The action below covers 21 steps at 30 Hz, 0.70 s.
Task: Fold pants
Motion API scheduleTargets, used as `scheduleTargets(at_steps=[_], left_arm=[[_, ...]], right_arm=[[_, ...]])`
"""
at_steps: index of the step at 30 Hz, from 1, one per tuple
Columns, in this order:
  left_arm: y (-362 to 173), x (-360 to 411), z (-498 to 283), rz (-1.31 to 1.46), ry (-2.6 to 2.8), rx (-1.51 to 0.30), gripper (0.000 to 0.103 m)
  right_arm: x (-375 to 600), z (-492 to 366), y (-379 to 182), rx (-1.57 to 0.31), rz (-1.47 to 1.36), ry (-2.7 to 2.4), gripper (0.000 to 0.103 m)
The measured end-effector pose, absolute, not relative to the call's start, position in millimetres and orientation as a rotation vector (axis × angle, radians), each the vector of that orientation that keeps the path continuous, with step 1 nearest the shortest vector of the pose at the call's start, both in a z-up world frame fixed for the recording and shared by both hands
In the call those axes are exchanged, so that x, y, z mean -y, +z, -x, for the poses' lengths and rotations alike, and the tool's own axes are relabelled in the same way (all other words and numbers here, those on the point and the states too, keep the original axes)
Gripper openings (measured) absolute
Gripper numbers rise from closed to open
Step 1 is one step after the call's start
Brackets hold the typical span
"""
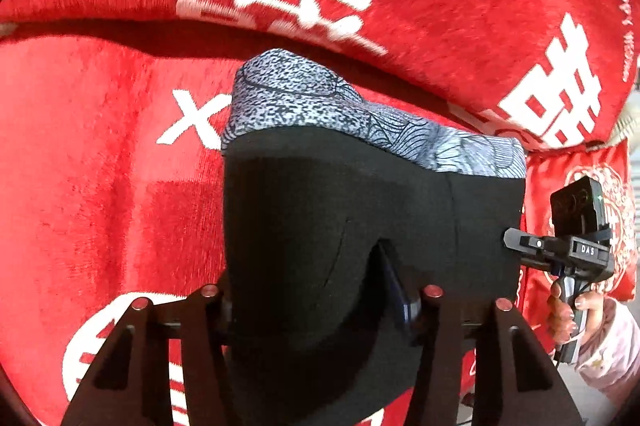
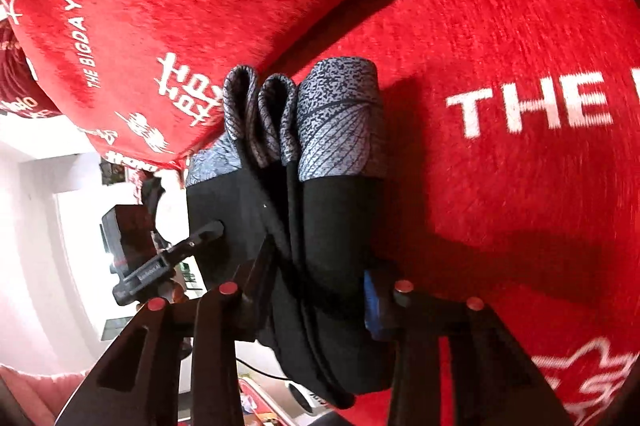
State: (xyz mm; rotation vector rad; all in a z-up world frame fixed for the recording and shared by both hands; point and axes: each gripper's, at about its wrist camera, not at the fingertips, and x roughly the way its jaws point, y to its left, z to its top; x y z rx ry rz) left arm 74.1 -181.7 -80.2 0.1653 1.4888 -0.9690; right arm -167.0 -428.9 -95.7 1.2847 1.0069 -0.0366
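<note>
A red plush cover (image 1: 100, 154) printed with large white characters is spread over the seat and the back cushion (image 1: 460, 10), a hard shadow is cast across it by strong light, and a bright white wall (image 2: 36, 226) is seen beyond its edge.

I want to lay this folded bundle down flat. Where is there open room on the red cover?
Free: the red cover left of the pants, and in the right wrist view the stretch by the white lettering. Crowded: behind the pants, where the red cushion presses close.
</note>
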Motion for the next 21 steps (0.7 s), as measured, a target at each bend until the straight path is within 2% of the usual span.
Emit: scheduleTargets(at_steps=[12,16,21], left_arm=[[-22.9,116.3,-46.5,-0.230,-1.014,-1.423,0.056],[-27.6,101.6,-28.7,-0.241,-1.000,-1.440,0.056],[-62.1,89.6,-15.3,-0.282,-0.970,-1.480,0.056]], right_arm=[[368.7,204.4,-59.0,-0.933,-1.317,-0.028,0.040],[346.0,219.9,-64.1,-0.938,-1.328,-0.037,0.040],[325.7,232.4,-91.1,-1.003,-1.312,-0.067,0.040]])
